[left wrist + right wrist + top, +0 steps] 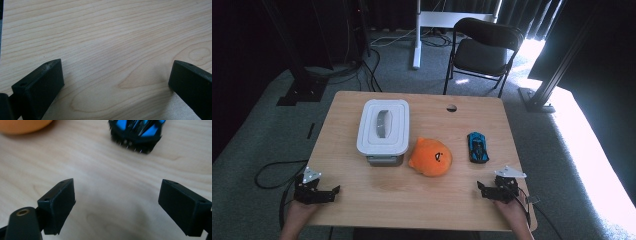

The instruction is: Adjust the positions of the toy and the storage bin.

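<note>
Overhead, one wooden bench [362,200] carries three things: one lidded grey plastic box [383,130], one round orange plush [430,157], one glossy blue toy car [477,147]. Car's long axis runs near-to-far, just beyond the right tool [484,189]. Left tool [328,192] rests at the near left corner. Both tools' jaws stand apart, empty.

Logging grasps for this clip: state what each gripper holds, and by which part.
Nothing is held. The left gripper is open over bare table; the right gripper is open too, short of the blue toy car, with wood between its jaws.
</note>
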Motion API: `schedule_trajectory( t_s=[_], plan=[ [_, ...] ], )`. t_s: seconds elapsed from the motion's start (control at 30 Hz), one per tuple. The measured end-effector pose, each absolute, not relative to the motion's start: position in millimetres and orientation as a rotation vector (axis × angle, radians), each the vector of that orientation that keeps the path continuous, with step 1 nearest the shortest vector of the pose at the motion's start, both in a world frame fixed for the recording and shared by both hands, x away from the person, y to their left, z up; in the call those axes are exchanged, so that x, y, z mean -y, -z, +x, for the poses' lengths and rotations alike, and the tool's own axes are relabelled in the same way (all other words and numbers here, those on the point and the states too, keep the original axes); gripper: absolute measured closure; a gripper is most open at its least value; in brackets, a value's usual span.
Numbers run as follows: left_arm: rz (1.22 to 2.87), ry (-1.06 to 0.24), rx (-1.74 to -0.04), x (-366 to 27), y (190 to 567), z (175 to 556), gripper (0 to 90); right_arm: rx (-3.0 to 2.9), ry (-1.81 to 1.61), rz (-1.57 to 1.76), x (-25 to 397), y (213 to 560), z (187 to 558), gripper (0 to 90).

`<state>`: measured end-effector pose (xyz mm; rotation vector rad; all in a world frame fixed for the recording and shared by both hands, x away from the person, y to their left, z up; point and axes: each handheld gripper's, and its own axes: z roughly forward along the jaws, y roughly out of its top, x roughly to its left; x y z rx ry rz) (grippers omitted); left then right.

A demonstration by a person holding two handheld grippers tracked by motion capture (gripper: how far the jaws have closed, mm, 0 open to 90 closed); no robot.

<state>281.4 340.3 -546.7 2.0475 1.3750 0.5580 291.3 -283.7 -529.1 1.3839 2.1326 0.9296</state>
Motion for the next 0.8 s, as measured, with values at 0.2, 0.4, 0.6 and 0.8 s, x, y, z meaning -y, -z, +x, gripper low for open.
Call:
schedule_trajectory(
  t_s=[0.2, 0.4, 0.6, 0.8],
  plan=[
    [2.048, -0.559, -1.375, -340.3, 546.7, 281.4, 0.2, -2.052, -0.966, 1.442, 284.4, 517.1, 305.7, 12.6],
    [2.045, -0.560, -1.378, -340.1, 546.7, 281.3, 0.2, -1.990, -0.988, 1.467, 281.7, 506.0, 319.9, 11.5],
    [2.045, -0.559, -1.378, -340.1, 546.7, 281.3, 0.2, -1.955, -0.959, 1.525, 271.3, 498.3, 351.4, 11.5],
    [2.044, -0.559, -1.378, -340.1, 546.7, 281.3, 0.2, -1.905, -0.917, 1.598, 267.5, 499.5, 381.8, 11.5]
  ],
)
